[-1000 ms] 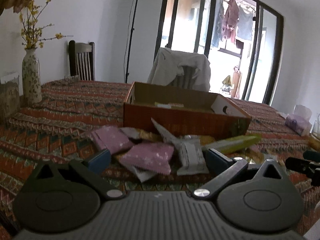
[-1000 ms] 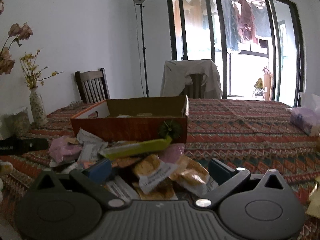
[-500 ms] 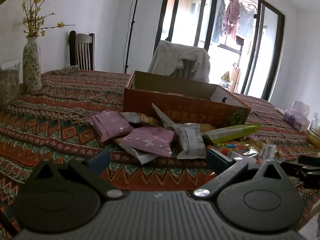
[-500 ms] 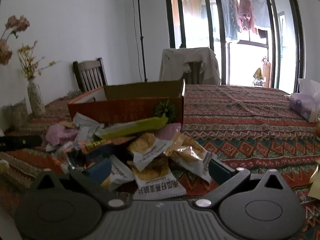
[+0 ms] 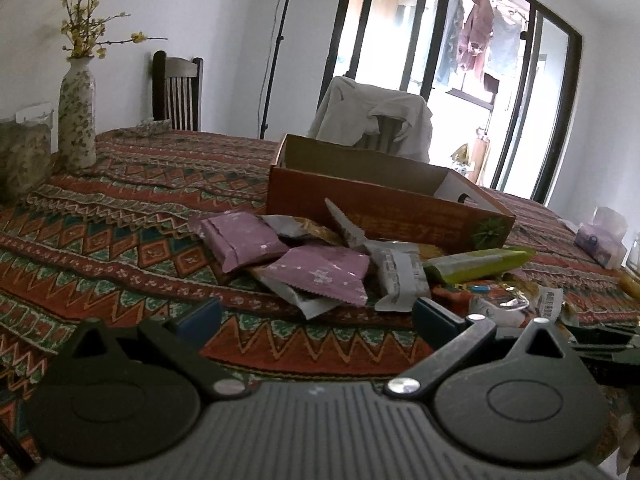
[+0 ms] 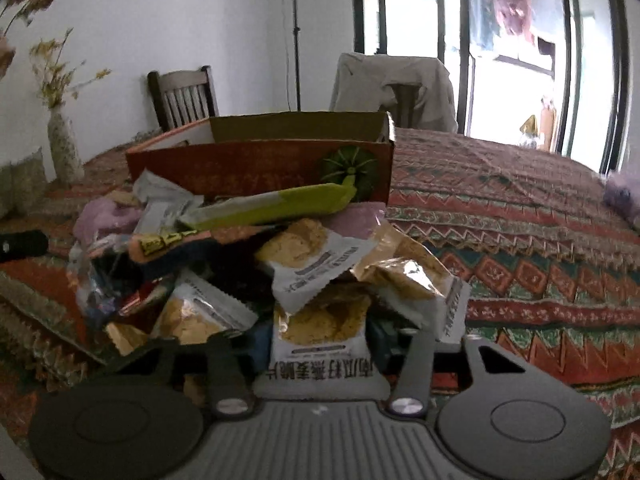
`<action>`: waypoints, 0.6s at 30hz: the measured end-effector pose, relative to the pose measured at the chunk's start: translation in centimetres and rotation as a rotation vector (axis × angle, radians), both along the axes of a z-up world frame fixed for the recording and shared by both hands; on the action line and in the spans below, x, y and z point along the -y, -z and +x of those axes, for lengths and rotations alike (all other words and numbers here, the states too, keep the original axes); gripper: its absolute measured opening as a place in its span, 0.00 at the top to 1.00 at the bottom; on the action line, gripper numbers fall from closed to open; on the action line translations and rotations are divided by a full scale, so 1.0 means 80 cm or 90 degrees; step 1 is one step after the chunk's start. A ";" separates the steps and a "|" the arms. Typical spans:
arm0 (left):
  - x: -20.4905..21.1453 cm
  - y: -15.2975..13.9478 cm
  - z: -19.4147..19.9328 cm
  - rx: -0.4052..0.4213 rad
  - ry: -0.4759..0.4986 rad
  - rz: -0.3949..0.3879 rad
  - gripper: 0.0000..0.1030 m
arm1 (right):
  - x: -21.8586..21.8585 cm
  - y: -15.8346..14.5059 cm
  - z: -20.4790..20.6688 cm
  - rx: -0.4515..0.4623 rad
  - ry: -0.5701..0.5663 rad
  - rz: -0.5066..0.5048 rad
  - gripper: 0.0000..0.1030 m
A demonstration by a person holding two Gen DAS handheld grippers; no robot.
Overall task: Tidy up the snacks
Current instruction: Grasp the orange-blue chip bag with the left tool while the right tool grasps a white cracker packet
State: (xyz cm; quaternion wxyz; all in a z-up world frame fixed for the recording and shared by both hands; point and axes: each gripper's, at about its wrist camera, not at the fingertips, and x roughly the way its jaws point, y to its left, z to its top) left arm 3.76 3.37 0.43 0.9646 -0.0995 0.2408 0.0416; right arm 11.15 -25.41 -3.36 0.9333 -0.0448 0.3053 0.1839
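1. Closing on a white-and-gold snack packet (image 6: 320, 332) at the near edge of the snack pile (image 6: 256, 264): right gripper (image 6: 320, 344), blue pads at both sides of the packet.
2. Hovering low over the patterned tablecloth (image 5: 120, 248), spread wide and empty: left gripper (image 5: 316, 312).
3. Standing open just behind the pile: orange cardboard box (image 6: 260, 164).

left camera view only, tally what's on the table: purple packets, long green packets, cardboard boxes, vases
purple packets: 2
long green packet: 1
cardboard box: 1
vase: 1
total: 5
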 end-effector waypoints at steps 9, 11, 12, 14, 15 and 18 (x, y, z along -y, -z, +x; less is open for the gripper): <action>0.007 -0.003 0.007 -0.008 0.010 -0.006 0.00 | 0.014 -0.024 -0.038 0.066 0.016 0.008 0.61; 0.013 -0.006 0.011 -0.009 0.022 -0.010 0.00 | 0.022 -0.032 -0.045 0.083 0.025 0.016 0.61; 0.018 -0.007 0.014 -0.009 0.029 -0.011 0.00 | 0.026 -0.036 -0.047 0.090 0.030 0.020 0.61; 0.031 -0.010 0.019 -0.010 0.046 -0.010 0.00 | 0.032 -0.041 -0.050 0.100 0.038 0.027 0.61; 0.037 -0.011 0.022 -0.012 0.053 -0.010 0.00 | 0.036 -0.042 -0.052 0.102 0.040 0.031 0.61; 0.060 -0.013 0.031 -0.018 0.080 -0.006 0.00 | 0.042 -0.044 -0.054 0.105 0.042 0.041 0.61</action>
